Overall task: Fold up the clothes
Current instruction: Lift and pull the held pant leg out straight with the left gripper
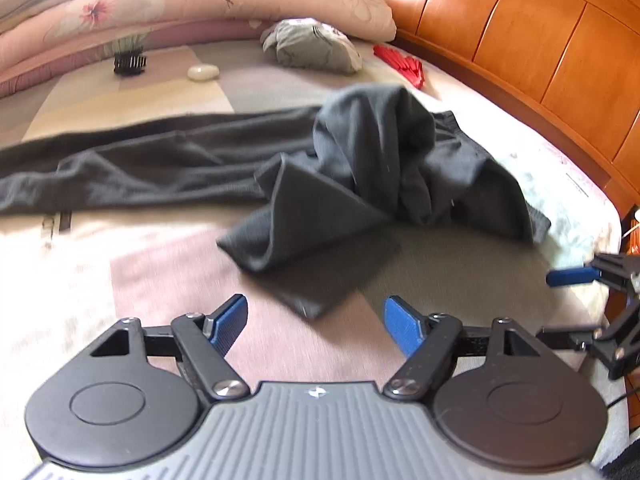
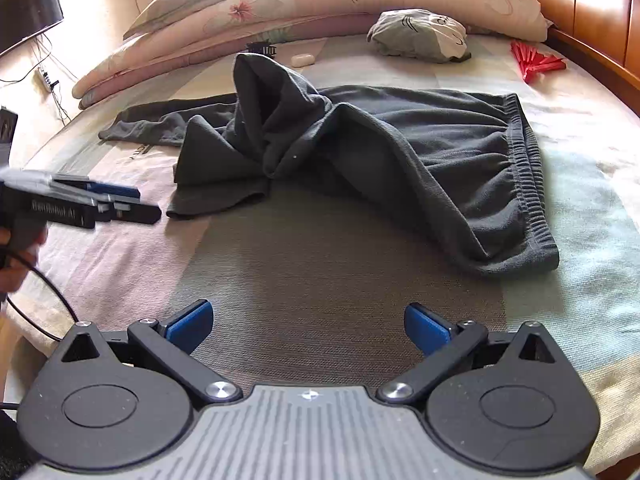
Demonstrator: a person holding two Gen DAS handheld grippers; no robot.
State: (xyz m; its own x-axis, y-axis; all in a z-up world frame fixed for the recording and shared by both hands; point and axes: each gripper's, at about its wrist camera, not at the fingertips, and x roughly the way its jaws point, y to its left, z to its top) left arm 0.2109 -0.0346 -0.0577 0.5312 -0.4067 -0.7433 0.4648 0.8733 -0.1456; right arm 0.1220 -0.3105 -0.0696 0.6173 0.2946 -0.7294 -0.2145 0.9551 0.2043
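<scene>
Dark grey trousers point(image 2: 360, 148) are lying bunched mid-frame on the bed point(image 2: 320, 272), one leg running off blurred at left, while left gripper point(image 1: 316, 322) and right gripper point(image 2: 308, 326) are hovering wide, empty.

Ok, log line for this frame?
left gripper: open, empty | right gripper: open, empty | dark trousers: bunched on bed, unfolded

Bright daylight is pouring in from the far side and washing out the top of the folded floral quilt point(image 2: 304, 4) that's lying along the back of the bed point(image 2: 360, 264). The patchwork sheet in beige, pink and grey is covering the whole mattress. A glossy orange wooden headboard point(image 1: 520, 36) is curving down the right. A dark screen point(image 2: 30, 10) is hanging on the cream wall point(image 2: 104, 8), cables dangling below.
</scene>
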